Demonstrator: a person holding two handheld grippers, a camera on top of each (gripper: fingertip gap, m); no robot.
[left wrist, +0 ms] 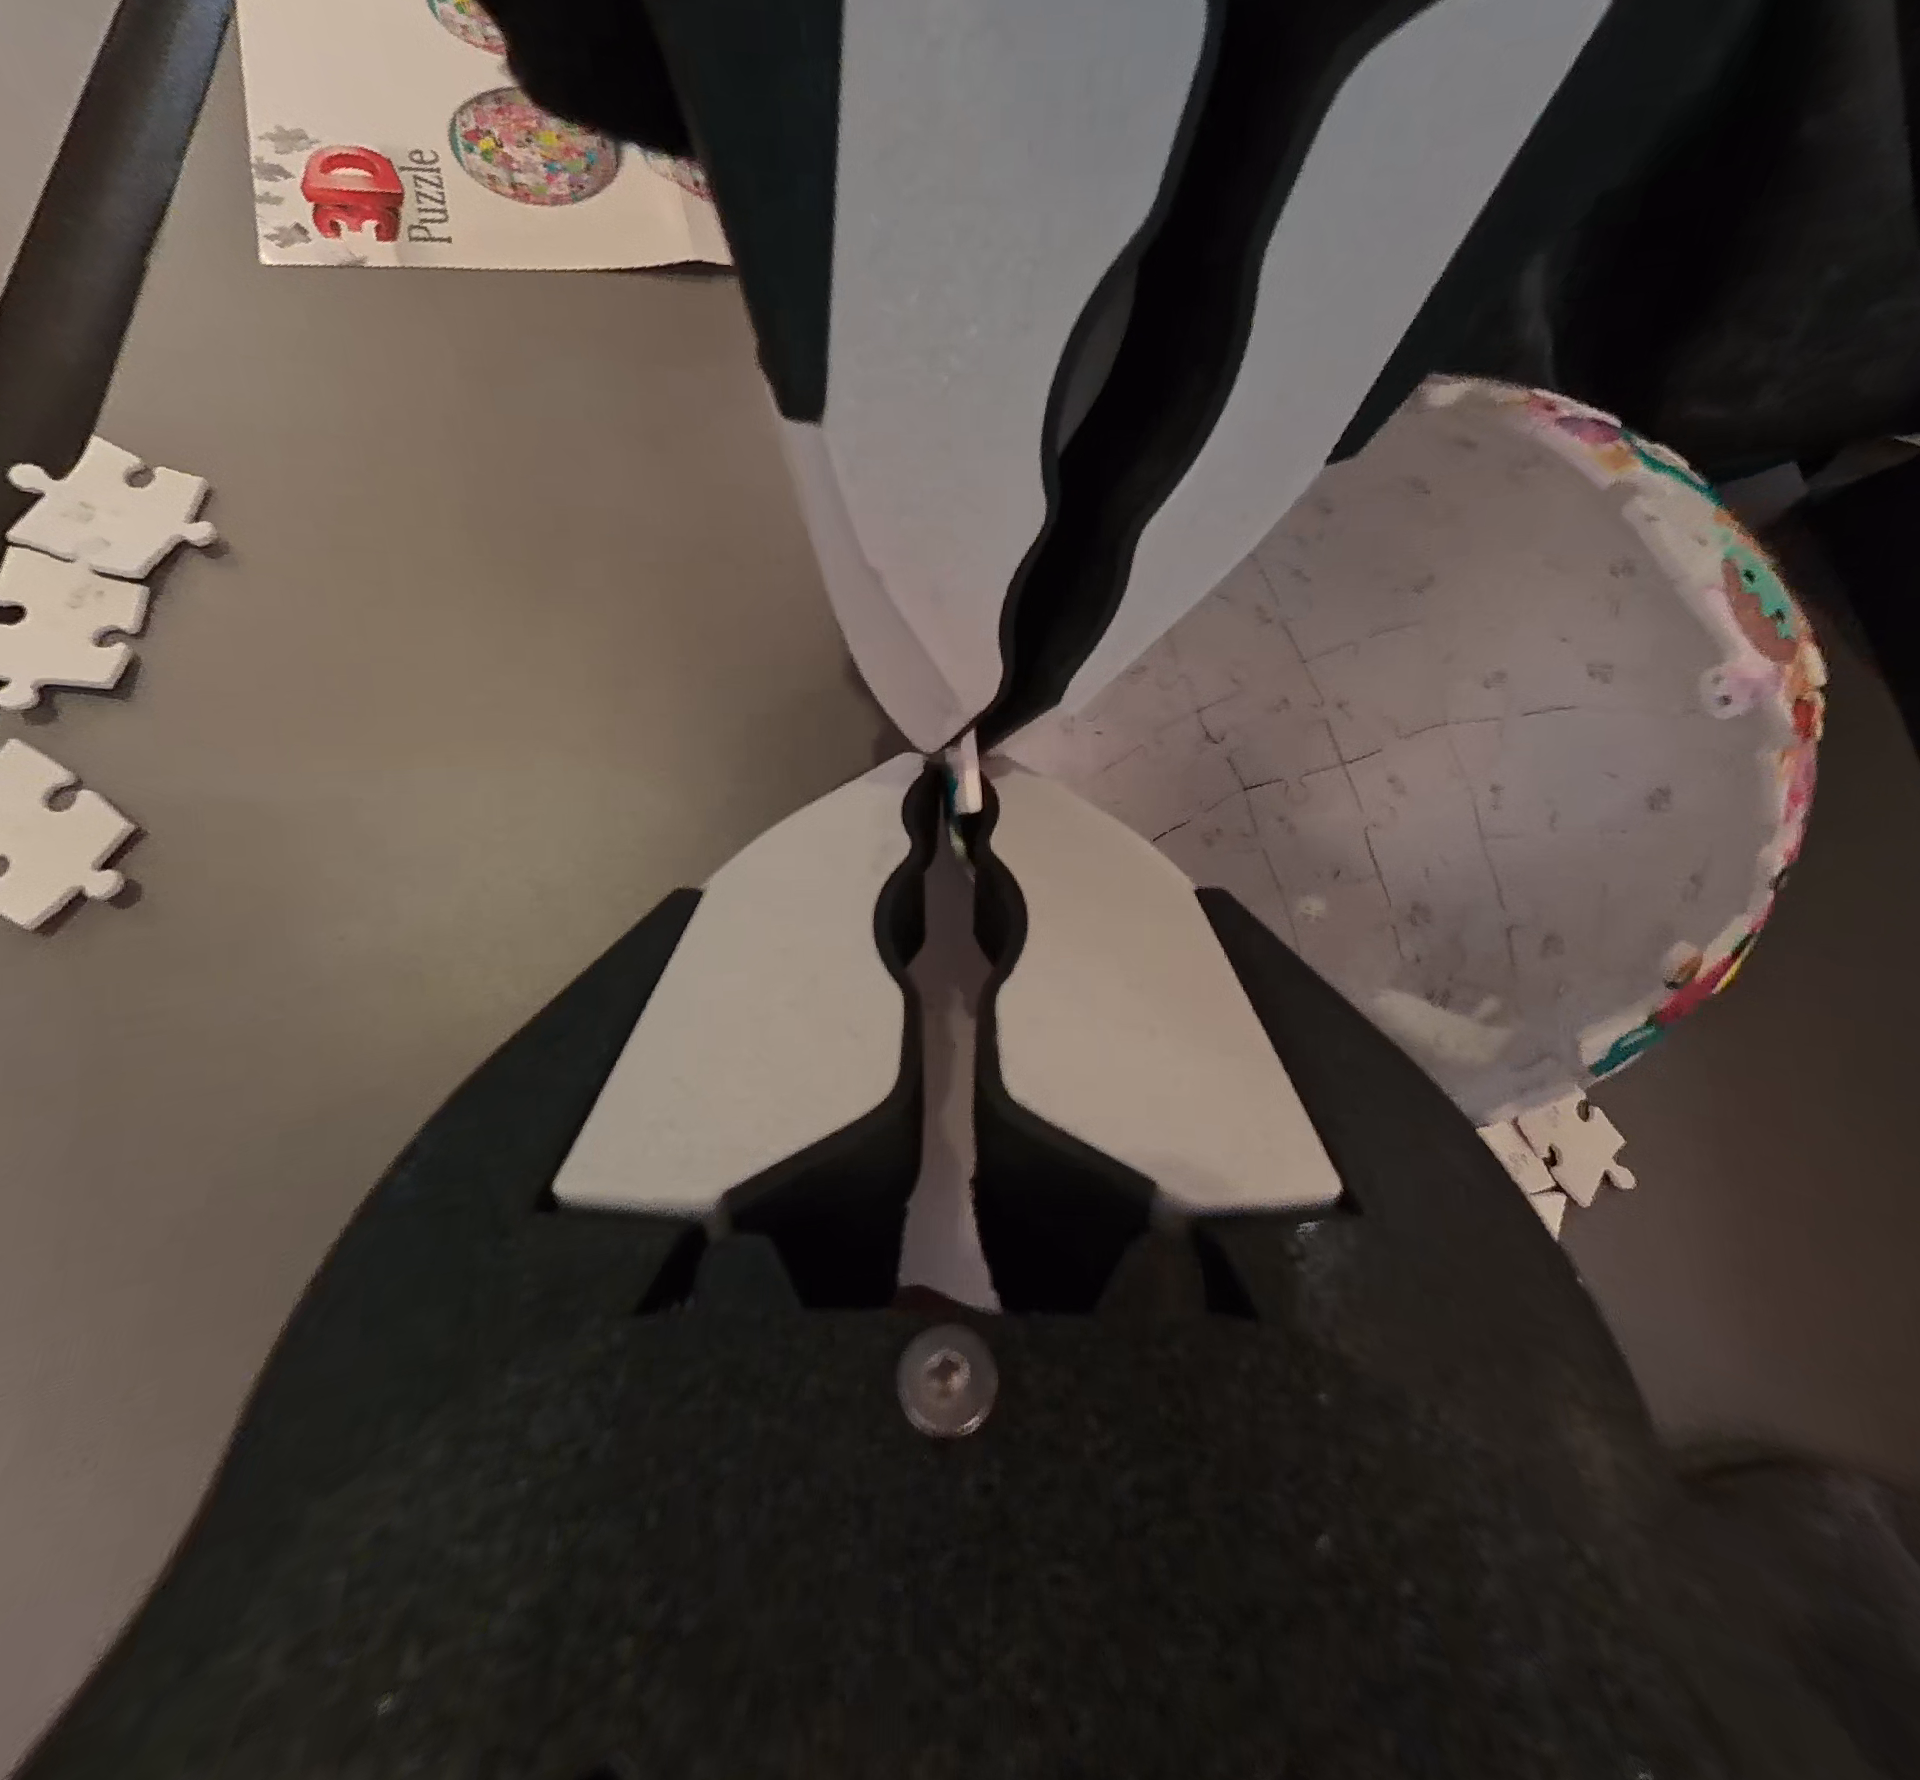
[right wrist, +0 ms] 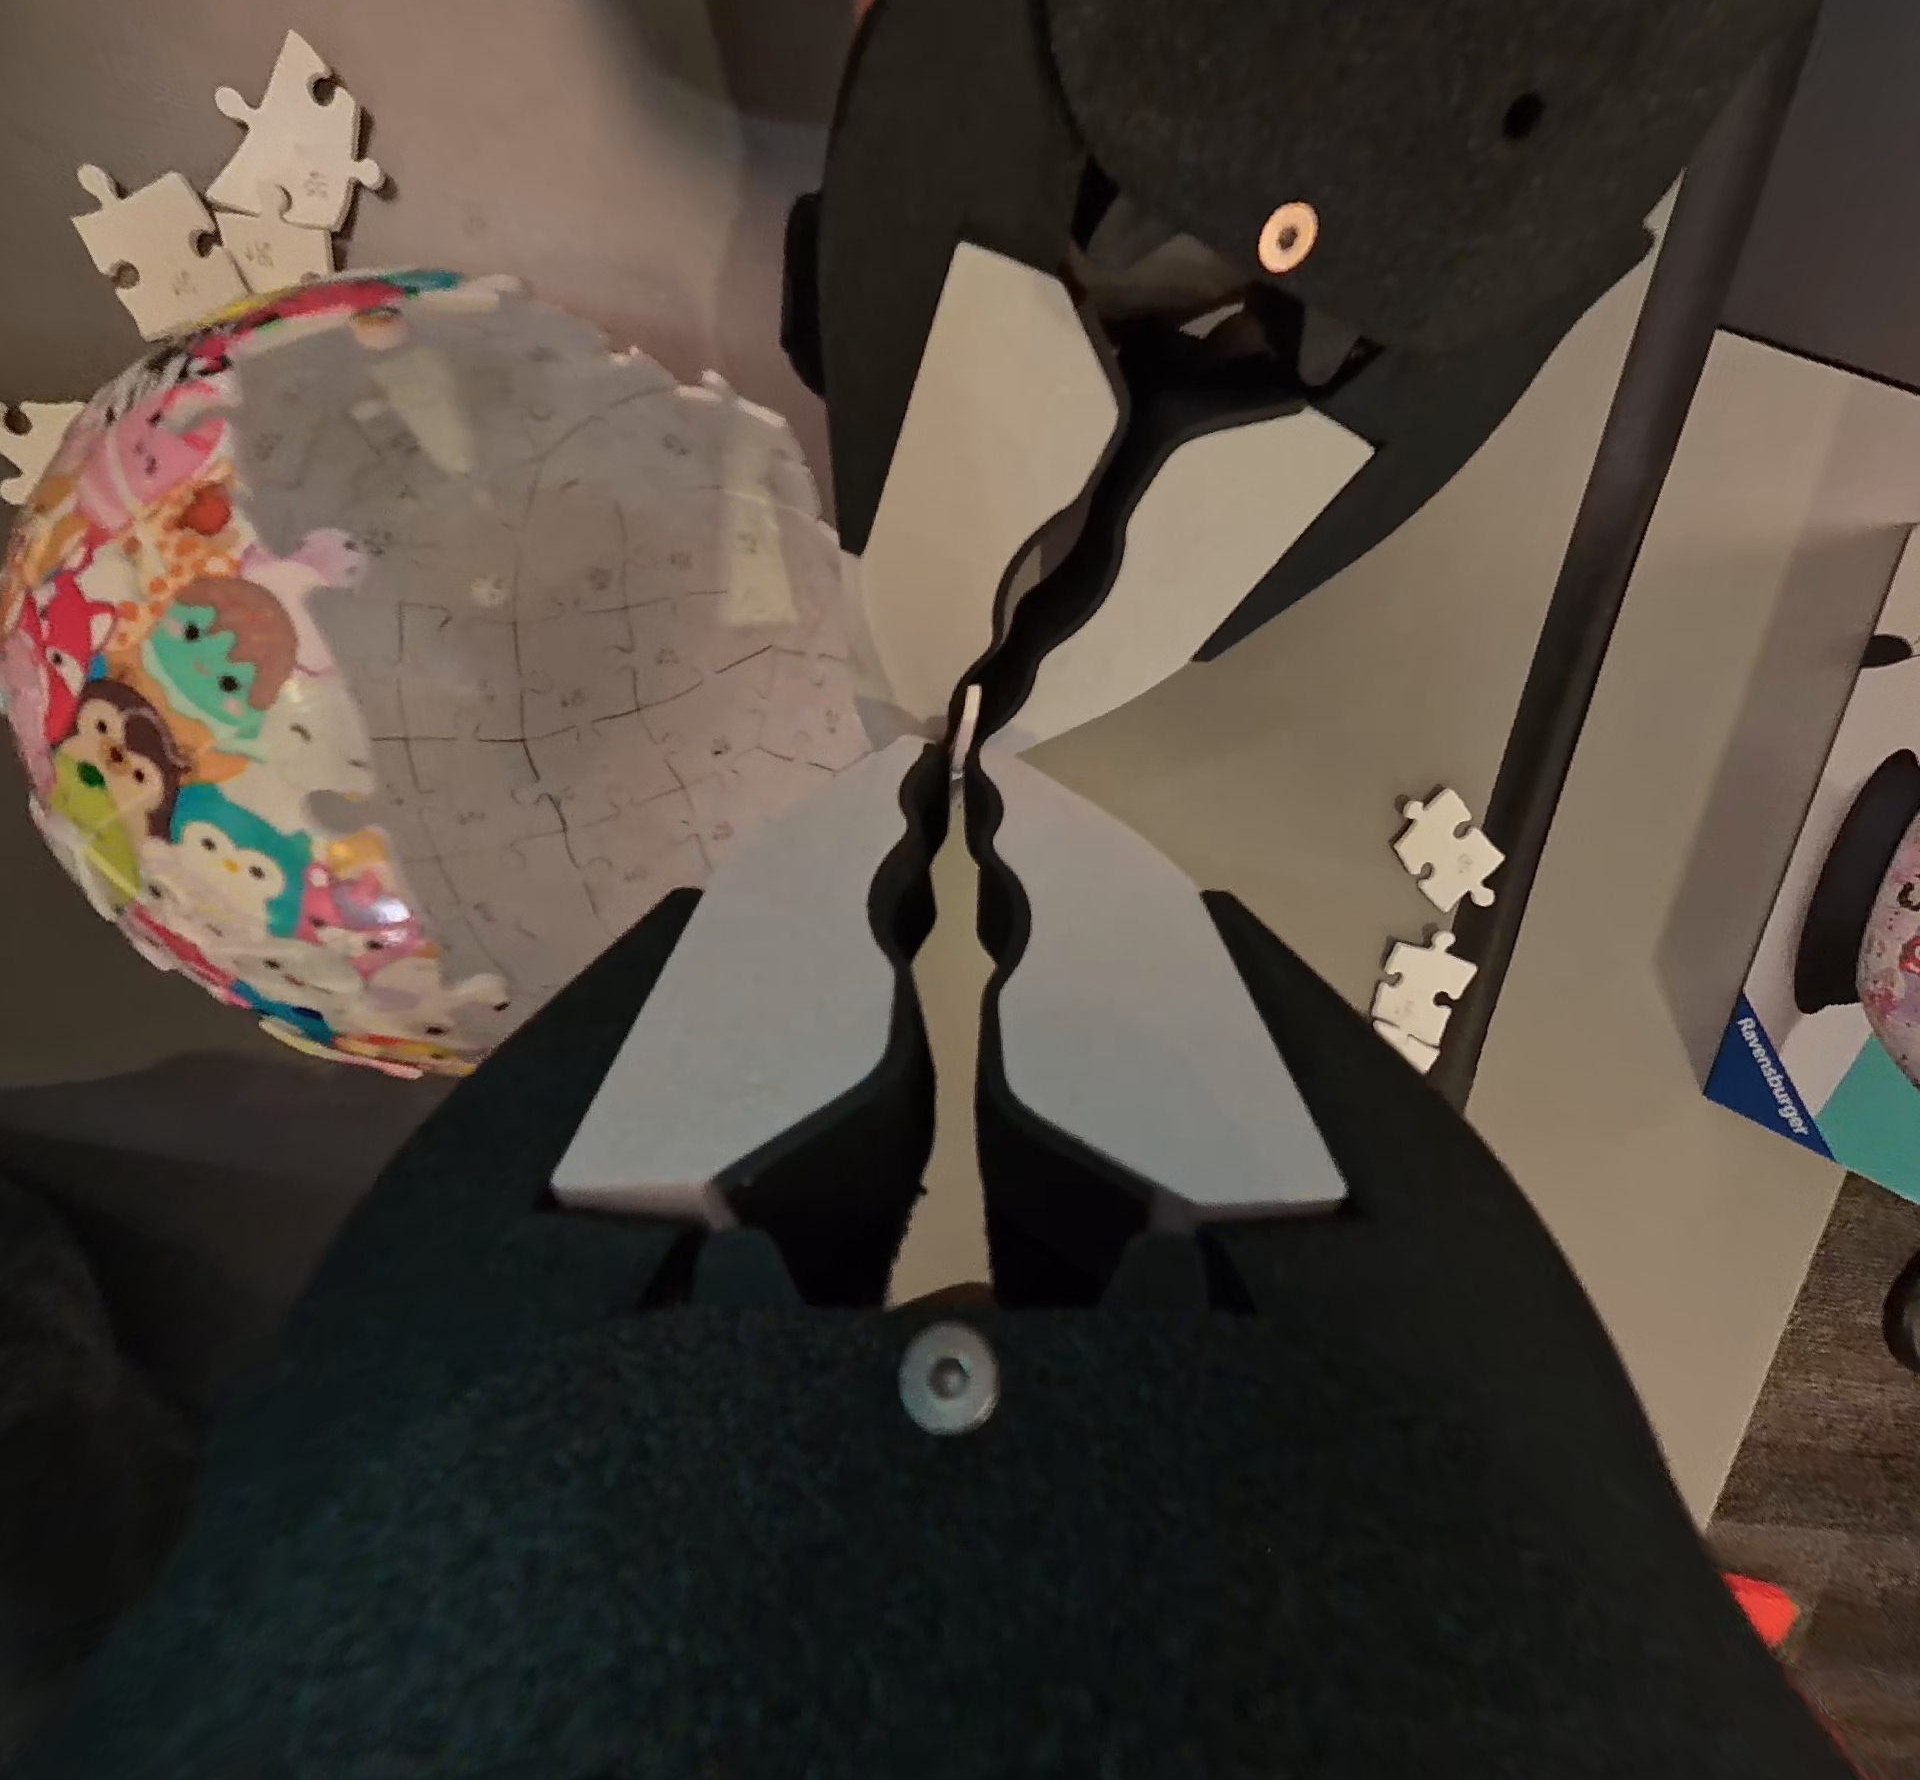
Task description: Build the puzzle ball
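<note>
The half-built puzzle ball (left wrist: 1455,743) lies on the grey table with its white inside facing me; its colourful outside shows in the right wrist view (right wrist: 135,691). My left gripper (left wrist: 951,795) and my right gripper (right wrist: 948,769) meet tip to tip beside the ball. Both are closed on one small puzzle piece (left wrist: 971,780), seen edge-on as a thin white sliver (right wrist: 971,717). The right gripper (left wrist: 961,743) comes in from above in the left wrist view. The left gripper (right wrist: 977,702) comes in from above in the right wrist view.
Loose white pieces (left wrist: 94,525) lie at the left, and some more (left wrist: 1569,1148) lie under the ball. An instruction sheet (left wrist: 343,68) lies at the far left beside a black bar (left wrist: 114,151). The puzzle box (right wrist: 1818,795) stands at the right past more pieces (right wrist: 1444,847). Both grippers' tips are close together, under 4 cm apart.
</note>
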